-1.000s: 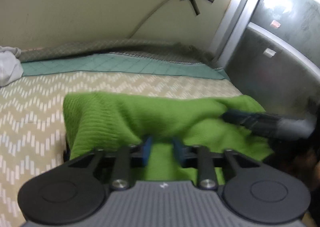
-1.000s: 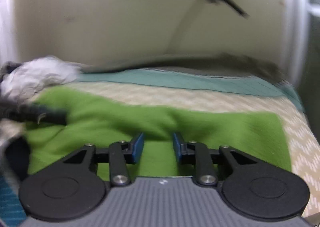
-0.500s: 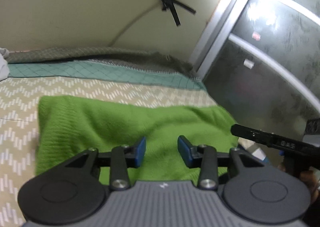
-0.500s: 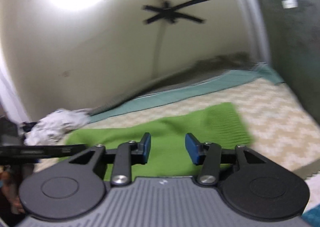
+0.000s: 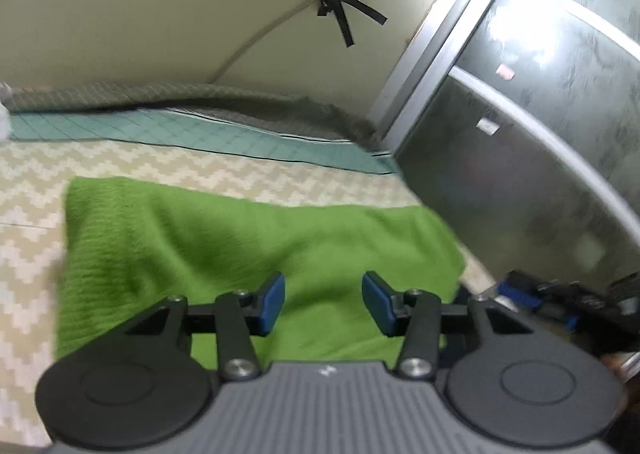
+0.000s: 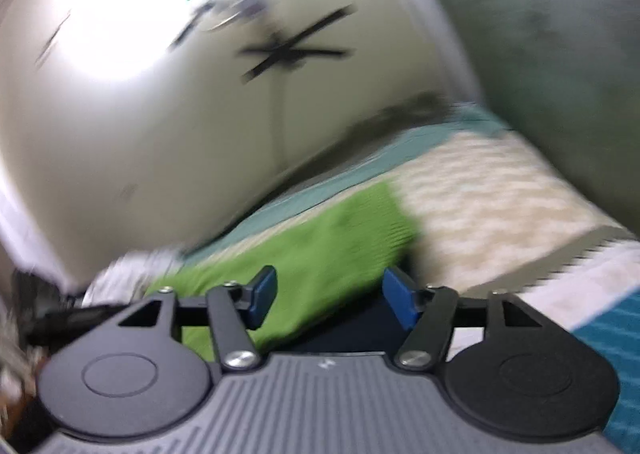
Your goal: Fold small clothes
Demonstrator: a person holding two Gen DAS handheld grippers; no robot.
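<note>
The left gripper [image 5: 323, 302] fills the bottom of the left wrist view, a grey ribbed body with two black arms ending in blue pads [image 5: 272, 302]. Its jaws stand apart and are opening, with nothing pinched between them; the pads hover above a green knitted garment [image 5: 224, 238]. The garment lies spread out and fairly flat on a bed cover with a cream and tan zigzag pattern [image 5: 32, 222]. Beyond the garment a teal quilted strip [image 5: 192, 134] runs across the bed, and behind that a grey-brown blanket [image 5: 160, 94] lies along the foot of a pale wall. A black cross of tape [image 5: 336, 6] is stuck high on the wall. A grey metal-framed panel [image 5: 540, 134] stands to the right. At the lower right edge, part of the other tool shows as a dark blurred shape [image 5: 560, 298], just past the garment's right edge.

The right wrist view is tilted and heavily blurred. The right gripper [image 6: 328, 294] sits at the bottom, its blue pads [image 6: 264, 290] wide apart and opening, nothing between them. The green garment [image 6: 320, 242] lies below and ahead of the left pad, its right edge ending roughly between the pads, on the zigzag cover [image 6: 500, 194]. A pale crumpled cloth [image 6: 132, 274] lies at the left beyond the garment. A teal patterned surface [image 6: 608, 330] shows at the lower right.
</note>
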